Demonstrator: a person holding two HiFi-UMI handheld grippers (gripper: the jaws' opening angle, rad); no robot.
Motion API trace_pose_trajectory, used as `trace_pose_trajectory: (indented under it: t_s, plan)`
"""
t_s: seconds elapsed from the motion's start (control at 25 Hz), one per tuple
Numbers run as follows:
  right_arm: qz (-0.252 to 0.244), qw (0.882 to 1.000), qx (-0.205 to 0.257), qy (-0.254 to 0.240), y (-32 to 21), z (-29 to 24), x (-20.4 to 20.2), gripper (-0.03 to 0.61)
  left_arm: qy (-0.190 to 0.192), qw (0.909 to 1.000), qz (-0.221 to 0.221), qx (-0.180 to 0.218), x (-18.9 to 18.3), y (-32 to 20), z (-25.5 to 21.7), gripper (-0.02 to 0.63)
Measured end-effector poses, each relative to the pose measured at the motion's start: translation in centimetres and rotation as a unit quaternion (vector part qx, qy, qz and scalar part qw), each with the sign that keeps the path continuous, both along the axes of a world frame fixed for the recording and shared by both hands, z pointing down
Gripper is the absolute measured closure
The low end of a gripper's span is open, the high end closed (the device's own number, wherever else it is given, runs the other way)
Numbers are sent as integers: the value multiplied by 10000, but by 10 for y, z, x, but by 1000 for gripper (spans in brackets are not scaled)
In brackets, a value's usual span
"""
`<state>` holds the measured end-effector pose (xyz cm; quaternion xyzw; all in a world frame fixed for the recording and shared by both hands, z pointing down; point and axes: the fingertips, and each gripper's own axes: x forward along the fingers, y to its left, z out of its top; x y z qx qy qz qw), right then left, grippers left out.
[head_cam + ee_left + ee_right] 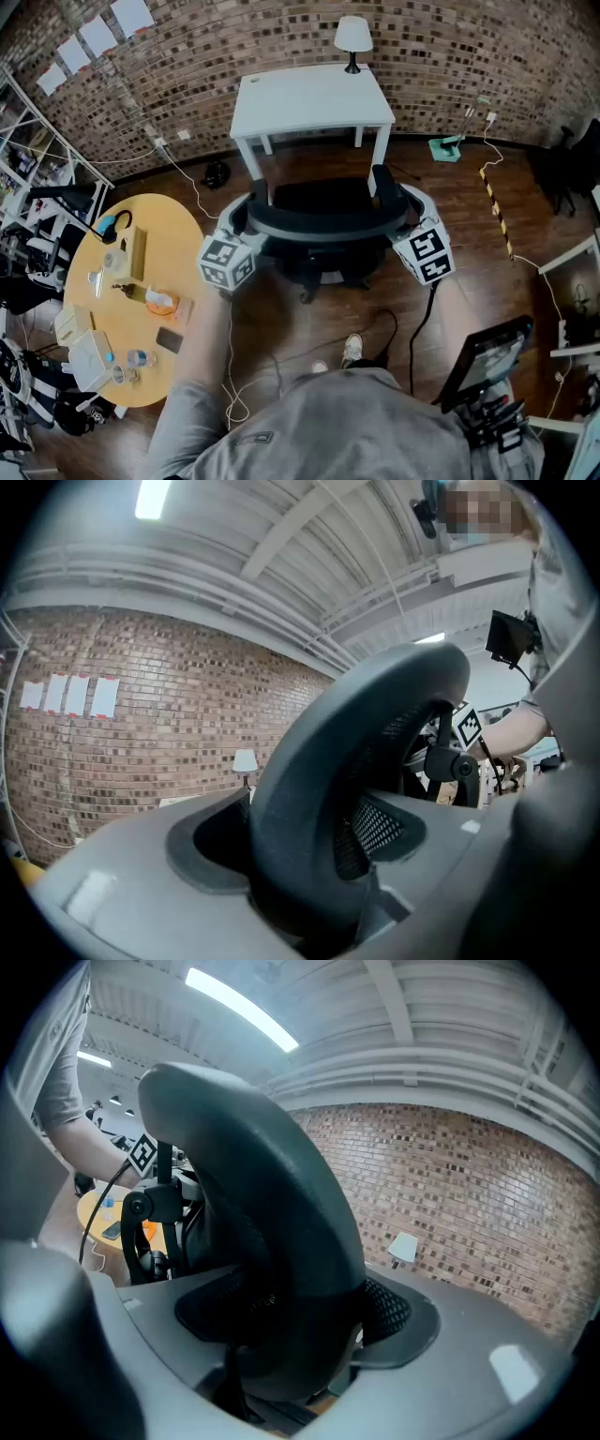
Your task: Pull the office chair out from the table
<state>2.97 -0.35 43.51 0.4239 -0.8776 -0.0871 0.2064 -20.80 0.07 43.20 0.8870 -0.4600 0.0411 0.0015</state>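
Office chair [326, 223] seat — head view only

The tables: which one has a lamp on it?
The white rectangular table; the lamp stands at its far edge. The round yellow table has no lamp.

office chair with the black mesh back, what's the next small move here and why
Probably pull it straight back toward the person. The left gripper and right gripper each clamp an end of the curved backrest rim of the black mesh office chair, which stands close in front of the white rectangular table, so an even pull should roll it clear.
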Motion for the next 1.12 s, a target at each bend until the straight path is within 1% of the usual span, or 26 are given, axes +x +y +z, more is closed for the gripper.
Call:
trace_pose_trajectory:
  t_s: [0.28, 0.64, 0.96, 1.12]
  plan:
    - [76, 10000, 20, -23, 25, 2, 5, 224, 21, 10000, 61, 28, 5, 23, 0, 281]
    - [-57, 9999, 90, -64, 59, 1, 13, 224, 36, 10000, -13, 31, 13, 57, 1, 281]
    - [-87, 9999, 102, -70, 78, 0, 18, 224, 44, 10000, -82, 20, 19, 77, 1, 279]
    - [-112, 9999, 103, -48, 79, -2, 19, 225, 38, 9999, -137, 54, 20, 79, -1, 279]
